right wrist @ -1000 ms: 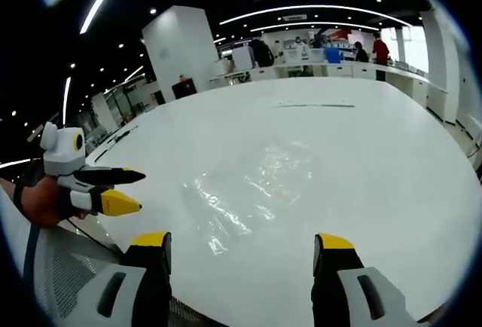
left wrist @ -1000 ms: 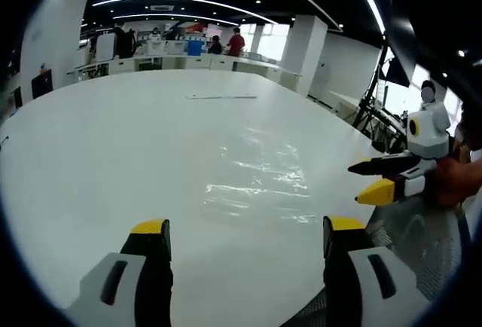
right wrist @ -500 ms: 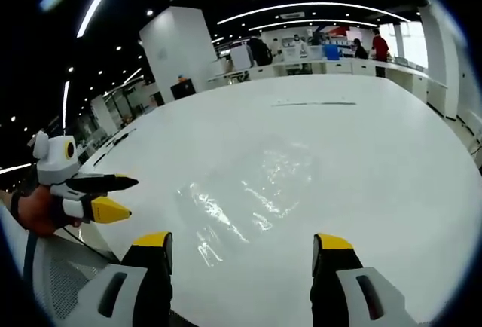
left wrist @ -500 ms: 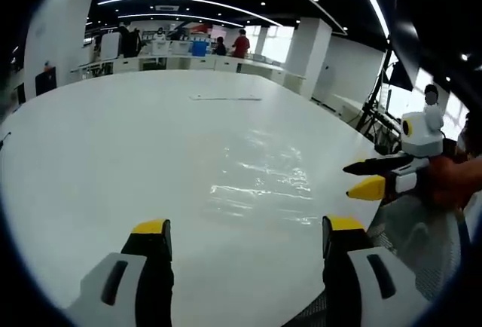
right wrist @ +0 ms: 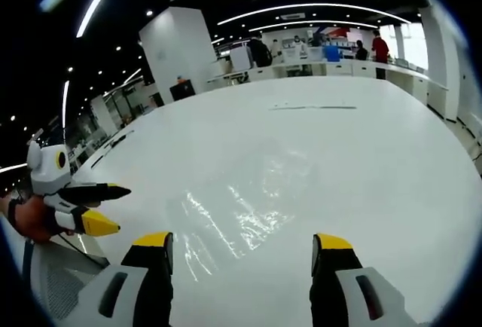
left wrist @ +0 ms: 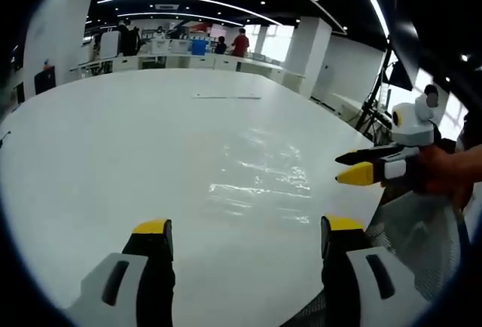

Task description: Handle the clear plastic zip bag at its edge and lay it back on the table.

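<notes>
A clear plastic zip bag [left wrist: 263,172] lies flat on the white table [left wrist: 113,139], showing mostly as creases and glare; the right gripper view has the bag [right wrist: 241,206] just ahead of the jaws. My left gripper [left wrist: 239,229] stands open over the table's near edge, short of the bag, nothing between its jaws. My right gripper [right wrist: 239,242] is open too, hovering close to the bag's near edge. From the right of the left gripper view, the right gripper [left wrist: 360,167] reaches in near the bag's side. The left gripper [right wrist: 98,206] shows at the left of the right gripper view, held in a hand.
A thin dark strip [left wrist: 226,97] lies far back on the table. A mesh chair back [left wrist: 422,244] stands by the table's near edge. Desks, white pillars and several people [left wrist: 239,42] fill the far end of the room.
Both cameras have shifted slightly. In the left gripper view the right gripper has come further in toward the bag. The bag lies closer to the right gripper's jaws than before.
</notes>
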